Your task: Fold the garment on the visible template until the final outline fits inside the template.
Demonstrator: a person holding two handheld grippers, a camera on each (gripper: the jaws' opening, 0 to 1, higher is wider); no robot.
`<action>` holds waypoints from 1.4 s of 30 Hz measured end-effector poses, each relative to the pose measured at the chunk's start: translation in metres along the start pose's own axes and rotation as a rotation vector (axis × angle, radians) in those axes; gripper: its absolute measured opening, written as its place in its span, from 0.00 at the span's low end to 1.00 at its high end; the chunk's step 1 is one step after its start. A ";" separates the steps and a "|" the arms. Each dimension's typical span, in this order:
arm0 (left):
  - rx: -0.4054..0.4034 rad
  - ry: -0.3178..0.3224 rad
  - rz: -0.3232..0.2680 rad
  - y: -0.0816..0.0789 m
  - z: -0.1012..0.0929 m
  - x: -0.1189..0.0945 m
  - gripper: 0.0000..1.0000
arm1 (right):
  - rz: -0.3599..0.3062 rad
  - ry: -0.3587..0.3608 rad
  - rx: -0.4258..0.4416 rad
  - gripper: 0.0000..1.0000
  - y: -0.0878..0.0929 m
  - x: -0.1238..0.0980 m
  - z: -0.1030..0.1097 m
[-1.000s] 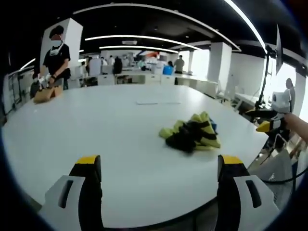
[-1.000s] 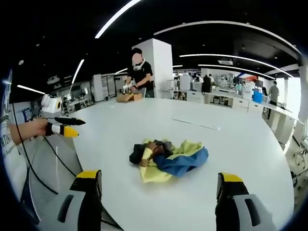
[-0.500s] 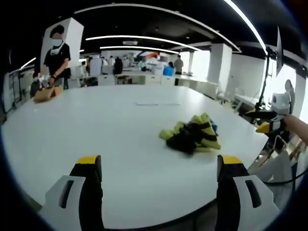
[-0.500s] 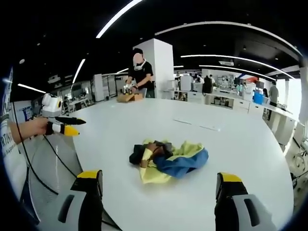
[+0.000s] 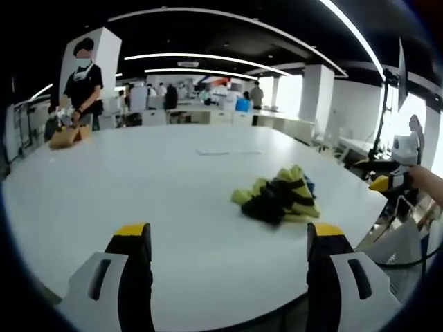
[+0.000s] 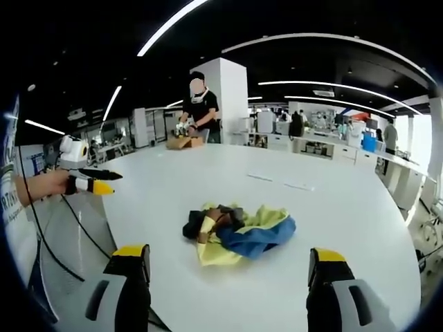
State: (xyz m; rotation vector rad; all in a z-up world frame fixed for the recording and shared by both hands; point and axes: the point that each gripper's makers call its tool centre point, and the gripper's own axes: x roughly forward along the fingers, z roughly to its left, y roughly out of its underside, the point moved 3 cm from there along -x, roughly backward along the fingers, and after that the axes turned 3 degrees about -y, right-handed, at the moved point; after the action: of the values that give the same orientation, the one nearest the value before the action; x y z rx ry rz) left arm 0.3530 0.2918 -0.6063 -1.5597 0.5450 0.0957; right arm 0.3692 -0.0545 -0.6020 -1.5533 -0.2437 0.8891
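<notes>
A crumpled garment in yellow, black and blue lies in a heap on the white table: garment right of centre in the left gripper view, garment near the middle in the right gripper view. My left gripper hangs open over the near table edge, well short of the heap. My right gripper is open too, with the heap just beyond its yellow-tipped jaws. Each gripper also shows in the other view, held in a hand off the table edge: the right gripper and the left gripper. A faint pale outline lies on the table farther away.
The big round white table has bare surface around the heap. A person in black works at brown bags on the far edge. Desks, pillars and more people fill the background. Cables hang by the table's edge.
Both views have shifted only slightly. The garment lies where it was, and both grippers stay open.
</notes>
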 end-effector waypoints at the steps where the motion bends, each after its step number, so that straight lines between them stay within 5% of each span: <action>1: 0.013 -0.003 -0.003 -0.002 0.000 0.000 0.87 | -0.001 0.000 0.001 0.93 0.000 0.000 0.000; 17: 0.080 0.070 -0.033 -0.015 -0.012 0.016 0.69 | -0.028 -0.011 -0.020 0.71 -0.002 0.007 -0.007; 42: 0.050 0.232 -0.024 -0.012 -0.040 0.080 0.44 | 0.026 -0.084 -0.006 0.36 0.023 0.062 0.007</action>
State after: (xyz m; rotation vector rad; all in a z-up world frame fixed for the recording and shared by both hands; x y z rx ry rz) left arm 0.4174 0.2307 -0.6232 -1.5373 0.7055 -0.1179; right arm 0.3993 -0.0153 -0.6467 -1.5292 -0.2867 0.9759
